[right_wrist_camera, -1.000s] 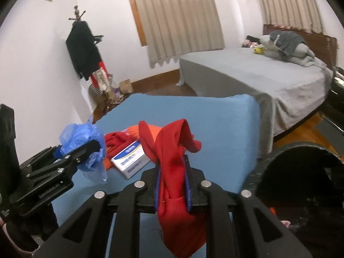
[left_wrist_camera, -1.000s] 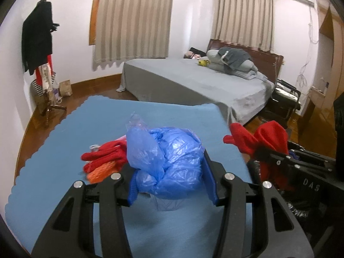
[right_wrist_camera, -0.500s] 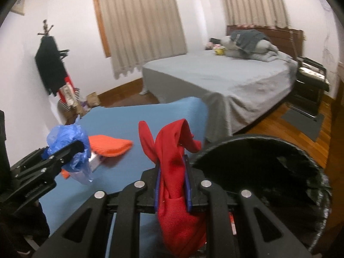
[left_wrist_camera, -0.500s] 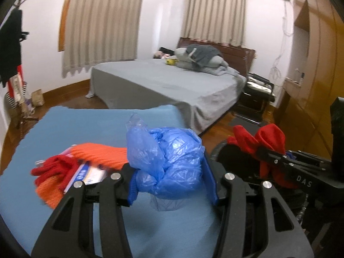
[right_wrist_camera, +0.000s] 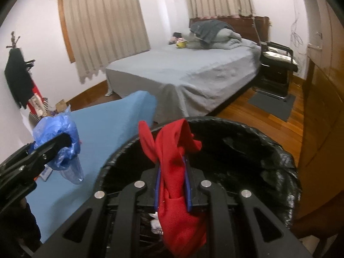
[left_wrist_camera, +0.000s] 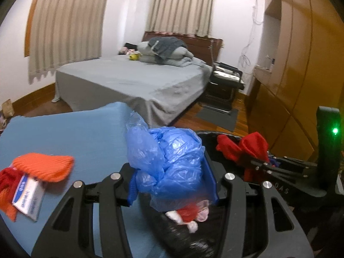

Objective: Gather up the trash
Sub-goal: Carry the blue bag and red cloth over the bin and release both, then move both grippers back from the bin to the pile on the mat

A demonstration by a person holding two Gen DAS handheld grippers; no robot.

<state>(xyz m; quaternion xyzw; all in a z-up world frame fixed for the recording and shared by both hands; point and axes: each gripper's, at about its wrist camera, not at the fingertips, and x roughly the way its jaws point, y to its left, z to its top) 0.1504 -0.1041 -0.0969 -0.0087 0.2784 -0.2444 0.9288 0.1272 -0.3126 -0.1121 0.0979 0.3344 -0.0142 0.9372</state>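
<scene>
Jaws of the left gripper [left_wrist_camera: 172, 185] pinch a crumpled blue plastic bag [left_wrist_camera: 169, 163], held at the edge of the black-lined trash bin [right_wrist_camera: 279, 157]. The right gripper [right_wrist_camera: 172, 185] is pressed tight on a red cloth [right_wrist_camera: 172, 150] above the bin's opening. Behind lies a blue table [left_wrist_camera: 75, 133] with an orange knit piece [left_wrist_camera: 45, 167] and a small box [left_wrist_camera: 28, 200].
</scene>
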